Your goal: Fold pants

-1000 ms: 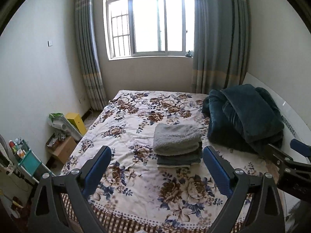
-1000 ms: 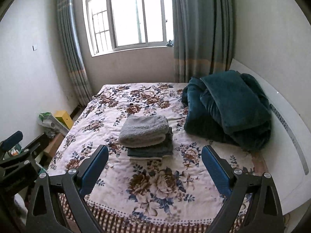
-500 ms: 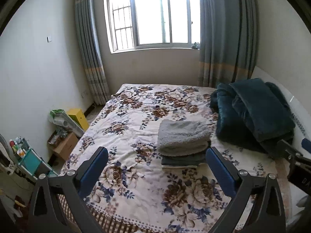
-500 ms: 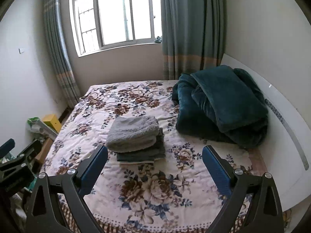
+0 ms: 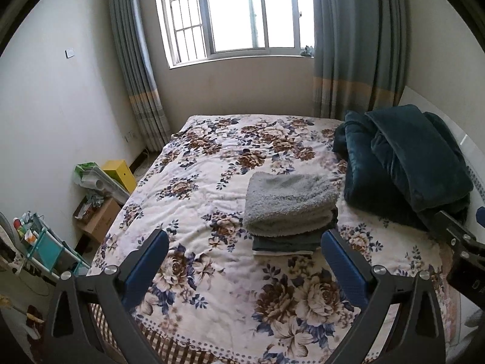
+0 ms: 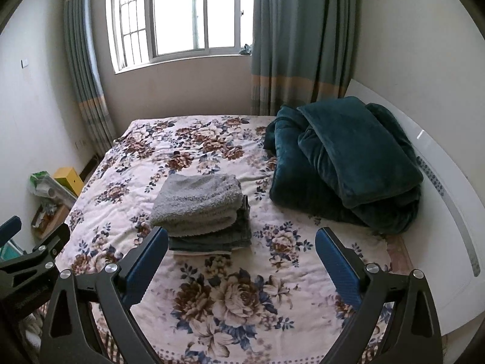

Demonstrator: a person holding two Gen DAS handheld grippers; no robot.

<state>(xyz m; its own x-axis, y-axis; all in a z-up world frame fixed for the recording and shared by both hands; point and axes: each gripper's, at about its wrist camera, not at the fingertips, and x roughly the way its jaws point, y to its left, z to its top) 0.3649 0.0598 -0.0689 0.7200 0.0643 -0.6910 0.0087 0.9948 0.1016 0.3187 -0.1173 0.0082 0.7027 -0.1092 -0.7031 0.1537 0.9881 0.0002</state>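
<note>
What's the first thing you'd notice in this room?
The big flowery bedspread fills the middle. A neat stack of folded clothes sits on it, a fluffy grey piece on top, with a dark teal blanket heaped to its right by the headboard. Both grippers hang open in front.

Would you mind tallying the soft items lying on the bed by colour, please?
Light grey fleecy folded item, top of the stack: 1
Dark grey-green folded garment, under it: 1
Pale folded layer, only its edge showing at the bottom: 1
Dark teal blanket, bundled by the headboard: 1
Total: 4
</note>
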